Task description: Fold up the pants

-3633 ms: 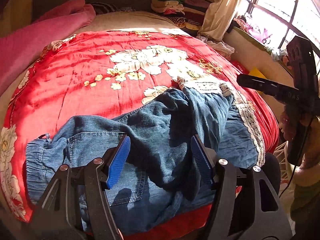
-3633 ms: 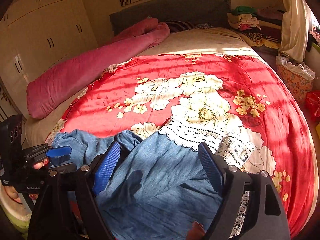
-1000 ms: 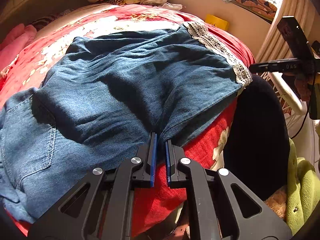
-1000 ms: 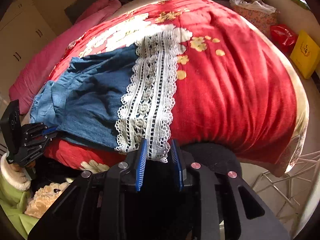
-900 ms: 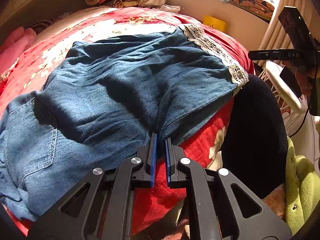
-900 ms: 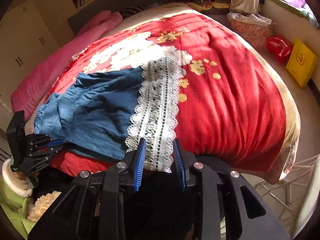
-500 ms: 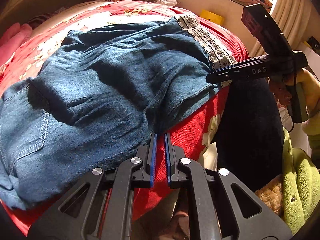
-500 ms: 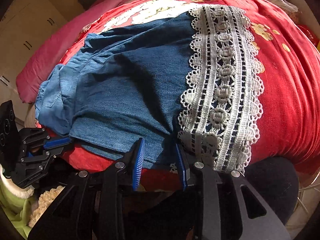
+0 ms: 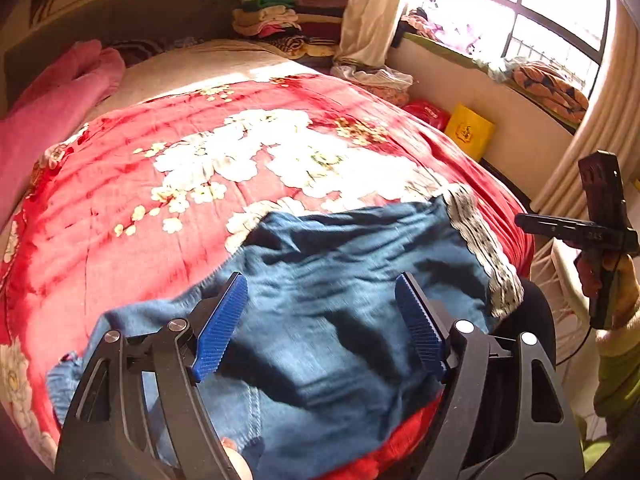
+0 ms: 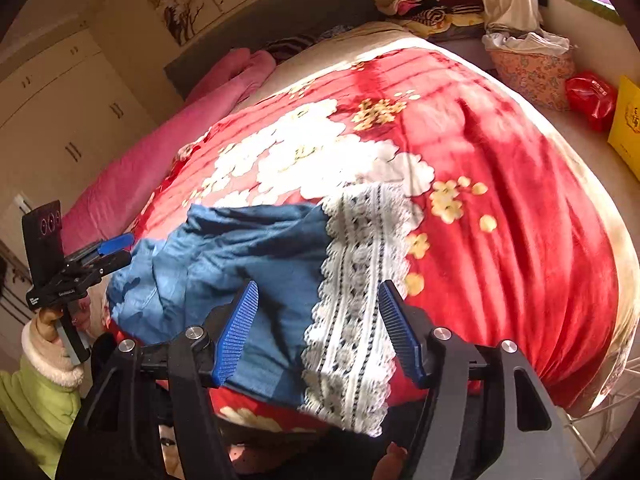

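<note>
Blue denim pants with a white lace hem lie spread across the near edge of a red flowered bedspread. My left gripper is open and empty, raised over the waist half of the pants. My right gripper is open and empty above the lace hem and the denim. The right gripper shows at the right of the left wrist view. The left gripper shows at the left of the right wrist view.
A pink blanket lies along the bed's left side. Folded clothes are stacked beyond the bed's head. A yellow bag, a red bag and a full basket stand on the floor by the window wall.
Both grippers were shut on the pants' near edge; now both are open and lifted back from the cloth. The pants lie flatter on the bedspread.
</note>
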### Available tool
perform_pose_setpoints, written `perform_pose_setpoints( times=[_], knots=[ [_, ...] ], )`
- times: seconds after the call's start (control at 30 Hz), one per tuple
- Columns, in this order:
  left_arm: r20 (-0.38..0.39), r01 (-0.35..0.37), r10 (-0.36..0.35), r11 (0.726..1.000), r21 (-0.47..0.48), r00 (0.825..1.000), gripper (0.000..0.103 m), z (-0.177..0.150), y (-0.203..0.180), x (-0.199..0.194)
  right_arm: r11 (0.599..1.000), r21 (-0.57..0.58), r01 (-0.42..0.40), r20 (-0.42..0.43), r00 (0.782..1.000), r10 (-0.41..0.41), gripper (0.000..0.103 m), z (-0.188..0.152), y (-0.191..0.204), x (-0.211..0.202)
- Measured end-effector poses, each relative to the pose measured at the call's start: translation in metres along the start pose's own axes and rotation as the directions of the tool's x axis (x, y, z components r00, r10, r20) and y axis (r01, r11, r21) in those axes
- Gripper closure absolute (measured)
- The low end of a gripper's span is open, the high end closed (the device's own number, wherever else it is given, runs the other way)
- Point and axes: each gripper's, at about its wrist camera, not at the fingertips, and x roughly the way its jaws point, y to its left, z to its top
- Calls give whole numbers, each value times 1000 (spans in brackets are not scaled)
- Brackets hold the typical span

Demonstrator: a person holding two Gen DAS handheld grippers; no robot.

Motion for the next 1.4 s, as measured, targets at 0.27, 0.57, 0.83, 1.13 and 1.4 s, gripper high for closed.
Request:
perform_pose_setpoints(
  times=[0.27,0.57,0.83,1.13,1.4],
  knots=[
    [-132,-8,-13,987,-158,991,34,26,51,71,979,201,-38,-104,993,60,38,51,-51,60],
    [-229,41,-90,977,-209,969,57,28,58,119,977,212,-38,-204,976,82,60,40,-55,104],
    [-191,138,-195,951,-278,962,97,36,65,117,990,104,-95,-107,989,106,86,37,-34,79],
    [-88,125,-155,952,-278,984,100,78,71,101,997,-77,-5,-20,1000,3,86,88,-12,76],
    [-157,37,-86,956,-292,984,103,79,80,150,995,-38,92,-150,984,-97,82,88,-47,138]
  ],
)
